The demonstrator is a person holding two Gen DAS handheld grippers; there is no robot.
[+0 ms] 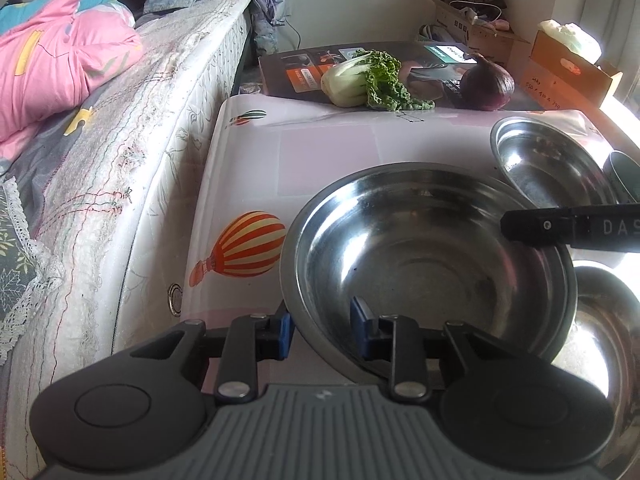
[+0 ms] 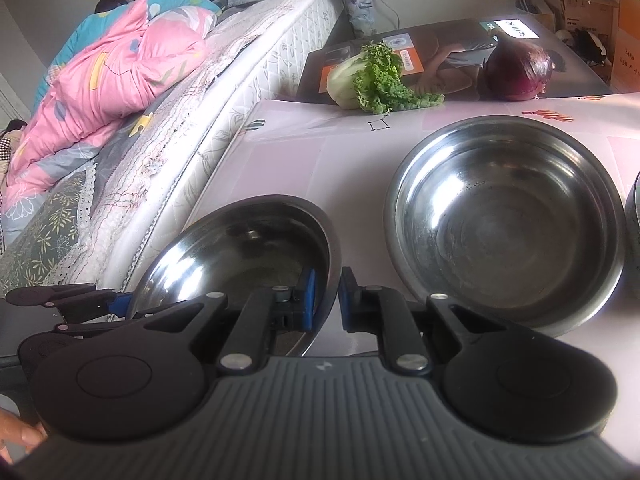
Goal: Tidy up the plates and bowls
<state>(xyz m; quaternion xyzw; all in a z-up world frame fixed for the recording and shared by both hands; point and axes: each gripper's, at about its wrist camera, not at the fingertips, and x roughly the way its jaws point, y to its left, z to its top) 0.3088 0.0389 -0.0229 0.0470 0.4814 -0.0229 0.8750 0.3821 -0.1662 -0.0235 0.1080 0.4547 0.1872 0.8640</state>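
A large steel bowl [image 1: 432, 260] sits at the near left corner of the pink balloon-print table [image 1: 320, 160]. My left gripper [image 1: 324, 326] is shut on its near rim, with one blue pad outside the rim and the other against the inner wall. In the right wrist view the same bowl [image 2: 240, 252] looks tilted. My right gripper [image 2: 327, 296] is shut on its opposite rim, and one of its fingers [image 1: 532, 230] reaches over the bowl's right side. A second steel bowl [image 2: 508, 220] stands free on the table beyond.
A mattress [image 1: 140, 160] with pink bedding runs along the table's left edge. A leafy green [image 1: 360, 80] and a purple round vegetable [image 1: 488, 84] lie at the table's far end on a flat box. Another shiny bowl [image 1: 604, 340] sits at the near right. Cardboard boxes [image 1: 568, 60] stand behind.
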